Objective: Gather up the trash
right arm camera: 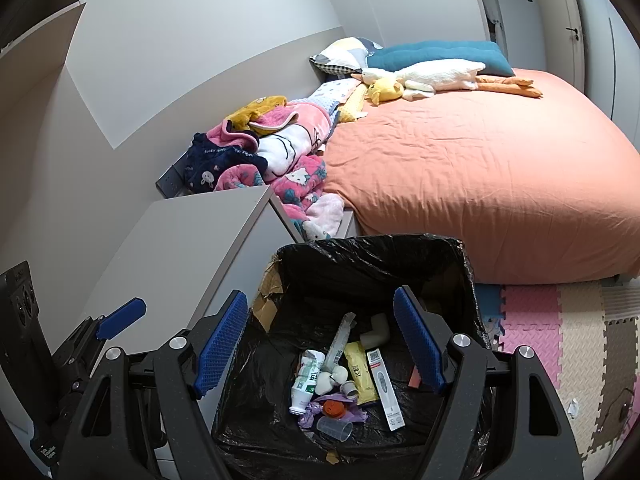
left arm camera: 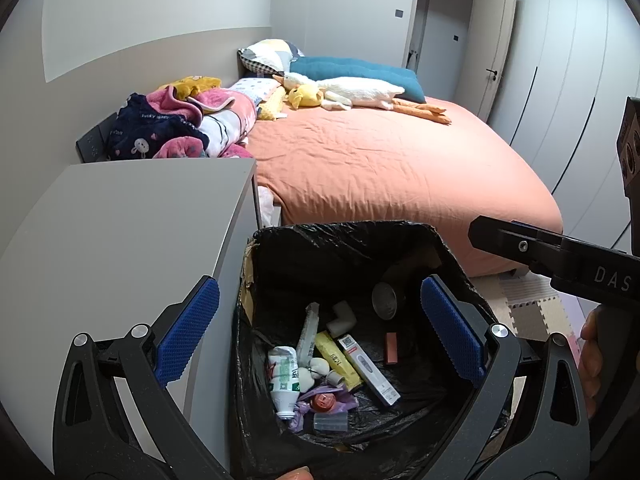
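both grippers point(left arm camera: 320, 332) point(right arm camera: 320, 344) spread, empty, above lined bin point(right arm camera: 372, 248); trash point(right arm camera: 340, 380) inside, seemingly untouched.

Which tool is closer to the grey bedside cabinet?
Left. The left tool hangs open at the cabinet-side edge of the bin, beside the grey bedside cabinet. The right tool hangs open over the bin, further toward the floor mats.
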A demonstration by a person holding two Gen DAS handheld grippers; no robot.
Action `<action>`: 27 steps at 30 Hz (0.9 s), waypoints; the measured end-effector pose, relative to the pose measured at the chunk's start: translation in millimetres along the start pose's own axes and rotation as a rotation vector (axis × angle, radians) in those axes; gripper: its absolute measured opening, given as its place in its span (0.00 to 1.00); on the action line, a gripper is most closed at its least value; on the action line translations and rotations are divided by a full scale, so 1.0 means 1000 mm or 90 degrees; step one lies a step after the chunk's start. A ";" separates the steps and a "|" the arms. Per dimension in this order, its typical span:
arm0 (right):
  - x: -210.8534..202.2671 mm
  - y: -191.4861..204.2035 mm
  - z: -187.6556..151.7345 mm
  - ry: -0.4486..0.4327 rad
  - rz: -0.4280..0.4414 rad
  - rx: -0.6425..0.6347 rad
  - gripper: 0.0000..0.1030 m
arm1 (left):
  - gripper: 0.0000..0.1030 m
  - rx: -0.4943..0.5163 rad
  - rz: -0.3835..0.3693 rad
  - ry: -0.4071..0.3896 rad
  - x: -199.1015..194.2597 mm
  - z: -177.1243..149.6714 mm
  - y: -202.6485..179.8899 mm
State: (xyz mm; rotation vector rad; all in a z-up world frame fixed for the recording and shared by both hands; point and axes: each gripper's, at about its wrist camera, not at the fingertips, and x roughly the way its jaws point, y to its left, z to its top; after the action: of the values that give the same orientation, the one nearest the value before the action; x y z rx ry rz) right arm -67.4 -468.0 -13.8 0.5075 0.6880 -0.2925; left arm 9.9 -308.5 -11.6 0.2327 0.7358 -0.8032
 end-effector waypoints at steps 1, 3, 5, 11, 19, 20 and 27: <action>0.000 0.001 0.000 0.000 0.000 0.000 0.74 | 0.95 0.002 0.000 0.000 0.001 0.000 0.000; 0.000 0.000 0.000 0.000 0.000 0.000 0.74 | 0.95 0.004 0.000 0.000 0.001 0.000 -0.001; 0.000 0.000 -0.001 0.001 0.000 0.000 0.74 | 0.95 0.004 0.000 0.002 0.001 0.000 -0.001; 0.000 0.000 -0.001 0.001 -0.001 0.001 0.74 | 0.95 0.004 -0.005 0.001 0.001 0.000 -0.003; 0.000 0.000 0.000 0.000 0.000 0.000 0.74 | 0.95 0.008 -0.003 0.010 0.004 -0.001 -0.003; 0.000 0.001 -0.001 0.001 0.000 0.000 0.74 | 0.95 0.008 -0.003 0.010 0.004 -0.001 -0.003; 0.000 0.001 0.000 0.000 -0.001 0.000 0.74 | 0.95 0.014 0.005 0.014 0.005 -0.002 -0.004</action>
State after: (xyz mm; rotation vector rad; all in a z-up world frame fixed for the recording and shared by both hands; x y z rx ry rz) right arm -67.3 -467.4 -13.7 0.5073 0.6889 -0.2931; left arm 8.3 -313.5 -16.6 0.2649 0.7461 -0.8024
